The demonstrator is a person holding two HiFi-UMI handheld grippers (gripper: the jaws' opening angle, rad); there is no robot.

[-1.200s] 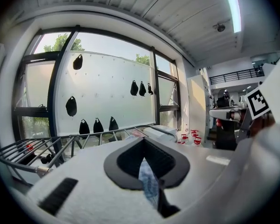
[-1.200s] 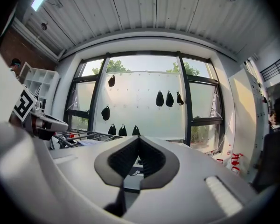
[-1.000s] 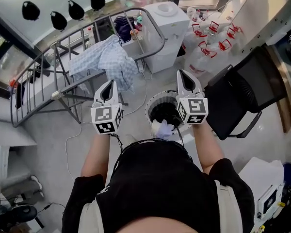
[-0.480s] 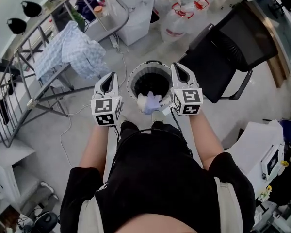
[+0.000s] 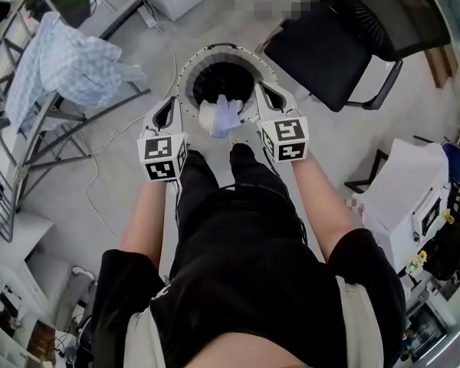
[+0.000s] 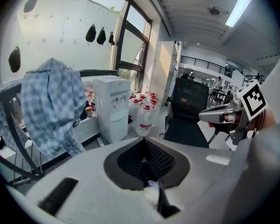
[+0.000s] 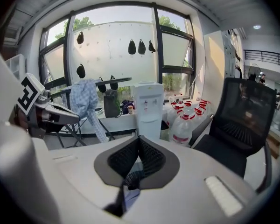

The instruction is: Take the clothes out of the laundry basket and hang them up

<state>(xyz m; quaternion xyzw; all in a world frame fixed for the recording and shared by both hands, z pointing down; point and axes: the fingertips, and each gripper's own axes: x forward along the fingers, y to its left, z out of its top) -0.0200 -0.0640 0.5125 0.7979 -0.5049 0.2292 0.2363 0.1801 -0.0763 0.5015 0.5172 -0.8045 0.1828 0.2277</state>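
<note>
A round white laundry basket (image 5: pixel 190 61) with a dark inside stands on the floor in front of the person's feet. A pale lavender and white garment (image 5: pixel 218 117) lies over its near rim. My left gripper (image 5: pixel 167 107) hovers just left of that garment and my right gripper (image 5: pixel 262 92) just right of it, both above the basket's near edge. Each has its jaws pressed together with nothing held. A blue checked shirt (image 5: pixel 69 60) hangs over the metal drying rack (image 5: pixel 15 136) at the left. In the left gripper view the shirt (image 6: pixel 51 106) is ahead to the left.
A black office chair (image 5: pixel 345 44) stands right of the basket. A white water dispenser (image 7: pixel 148 108) and several big water bottles (image 7: pixel 184 120) stand by the window. A white machine (image 5: pixel 414 190) is at the right. A cable (image 5: pixel 100 167) trails over the floor by the rack.
The head view has tipped down and moved forward, so the basket sits higher and closer. Both grippers have come nearer the basket's rim, flanking the pale garment. Their jaws stayed together.
</note>
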